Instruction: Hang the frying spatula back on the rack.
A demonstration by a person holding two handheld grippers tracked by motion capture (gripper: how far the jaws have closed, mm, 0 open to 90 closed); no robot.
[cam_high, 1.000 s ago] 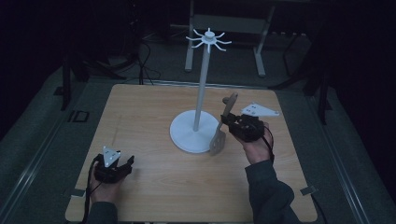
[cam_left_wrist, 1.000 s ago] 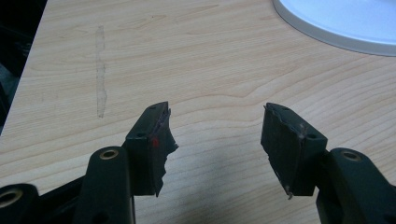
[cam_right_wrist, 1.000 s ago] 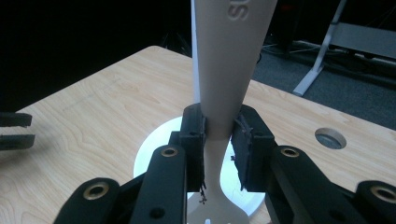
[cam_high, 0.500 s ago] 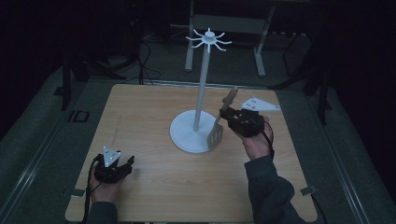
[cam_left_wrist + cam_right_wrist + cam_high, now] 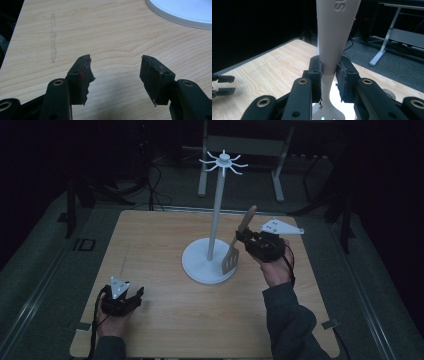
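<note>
The spatula (image 5: 236, 245) is up off the bench now, clamped by its handle in the right claw (image 5: 248, 239), blade hanging down over the rim of the white stand's round base (image 5: 200, 270) and handle tip pointing up toward the far edge. Over the last second it has been lifted a little higher and tipped more upright, staying just beside the stand's pole (image 5: 216, 210). My guess is it is headed for one of the hooks on the crown (image 5: 223, 162) at the top, which is still a good way above it. In the right gripper view the jaws pinch the narrow neck of the handle. The left claw (image 5: 131, 296) has not stirred near the bench's near left corner, jaws wide apart and holding nothing.
</note>
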